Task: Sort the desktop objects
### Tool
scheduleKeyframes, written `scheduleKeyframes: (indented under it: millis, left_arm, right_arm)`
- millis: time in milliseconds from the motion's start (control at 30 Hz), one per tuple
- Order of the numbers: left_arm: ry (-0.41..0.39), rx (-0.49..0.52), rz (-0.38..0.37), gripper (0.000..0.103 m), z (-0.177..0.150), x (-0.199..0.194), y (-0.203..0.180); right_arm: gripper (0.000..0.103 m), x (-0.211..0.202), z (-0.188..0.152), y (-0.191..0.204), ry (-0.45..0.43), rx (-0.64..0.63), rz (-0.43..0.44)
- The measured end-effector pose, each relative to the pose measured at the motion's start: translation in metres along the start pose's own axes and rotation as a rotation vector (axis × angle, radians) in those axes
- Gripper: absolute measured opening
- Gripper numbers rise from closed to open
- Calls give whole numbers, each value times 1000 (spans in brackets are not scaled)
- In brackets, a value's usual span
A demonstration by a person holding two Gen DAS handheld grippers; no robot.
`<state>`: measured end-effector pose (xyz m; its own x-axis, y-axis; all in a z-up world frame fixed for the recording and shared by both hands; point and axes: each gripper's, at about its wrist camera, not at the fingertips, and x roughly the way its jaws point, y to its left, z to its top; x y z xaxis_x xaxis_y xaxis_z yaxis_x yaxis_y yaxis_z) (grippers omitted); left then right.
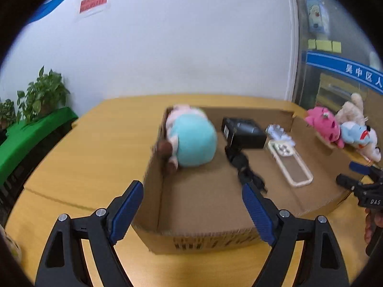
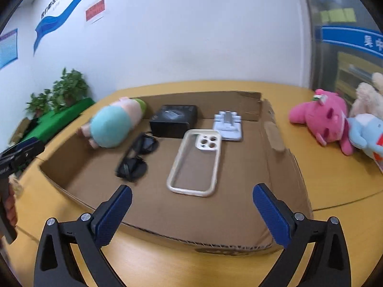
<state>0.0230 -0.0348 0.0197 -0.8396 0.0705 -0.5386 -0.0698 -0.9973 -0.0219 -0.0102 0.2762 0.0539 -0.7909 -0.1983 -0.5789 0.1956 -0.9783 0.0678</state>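
Observation:
An open cardboard box (image 1: 203, 236) (image 2: 282, 167) lies on the yellow table. Inside it lie a teal and pink plush toy (image 1: 191, 138) (image 2: 112, 129), a black box (image 1: 244, 131) (image 2: 174, 119), black sunglasses (image 1: 246, 169) (image 2: 138, 155), a clear phone case (image 1: 292, 165) (image 2: 198, 162) and a white phone stand (image 1: 280, 131) (image 2: 228, 124). My left gripper (image 1: 192, 205) is open and empty over the box's near left wall. My right gripper (image 2: 192, 212) is open and empty above the box's near edge; it shows in the left wrist view (image 1: 354, 177).
A pink plush (image 1: 325, 124) (image 2: 323, 117), a blue plush (image 1: 356, 134) (image 2: 366, 134) and a cream plush (image 1: 352, 110) (image 2: 368, 98) lie on the table right of the box. Potted plants (image 1: 40, 93) (image 2: 67, 91) and a green-covered crate (image 1: 31, 134) stand at the left.

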Motion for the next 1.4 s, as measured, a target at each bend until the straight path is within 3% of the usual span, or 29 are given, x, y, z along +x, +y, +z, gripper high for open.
scheduleKeyframes:
  millis: [133,333,567,700,1000,1400]
  left_arm:
    - [-52,59,63,85,-18,7,-13]
    - [-112,20,124,90,-25,8,-21]
    - [-109,23,127,93,-26,9,-19]
    - [-108,25,120,102,-25,13,-20]
    - [-112,16,130,103,-21,19,-19]
    - [-112,16,130,103,-21,20,-18]
  right_arm:
    - [103,3,-12,-4,-63,1,-39]
    - [103,3,-18,-1,-132,-3,-83]
    - [103,1,-19,-1,-137,-2,-86]
    - [103,1,-19,-1,-138,-3,-88]
    - [103,3,-18,2,-139,27,-137]
    - [103,3,-18,2,-140,29,-138]
